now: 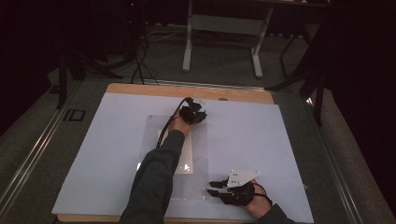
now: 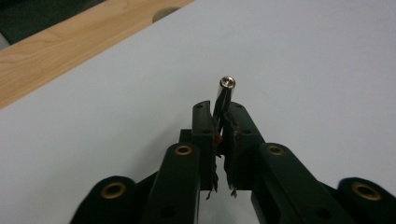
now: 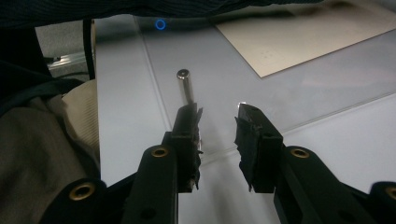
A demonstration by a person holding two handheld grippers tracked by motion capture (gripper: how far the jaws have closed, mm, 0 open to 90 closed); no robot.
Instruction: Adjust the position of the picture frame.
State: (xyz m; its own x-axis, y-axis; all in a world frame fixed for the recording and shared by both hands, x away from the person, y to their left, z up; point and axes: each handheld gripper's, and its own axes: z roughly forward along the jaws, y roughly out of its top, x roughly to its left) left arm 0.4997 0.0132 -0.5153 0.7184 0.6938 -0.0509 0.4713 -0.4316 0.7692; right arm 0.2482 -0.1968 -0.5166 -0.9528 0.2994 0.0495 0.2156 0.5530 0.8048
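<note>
Your left claw [image 2: 219, 126] is clamped on a small metal pin [image 2: 225, 93], holding it above the white sheet [image 2: 303, 56] near the far wooden edge of the table [image 2: 56, 56]. Your right claw [image 3: 217, 121] stands wide apart over the clear plate [image 3: 289, 88], with a second metal pin [image 3: 185, 86] just beyond its left jaw.

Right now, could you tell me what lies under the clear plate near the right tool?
Under the clear plate lies the white sheet. A tan card shows there too; whether it lies under or on the plate is unclear. The sleeve covers part.
</note>
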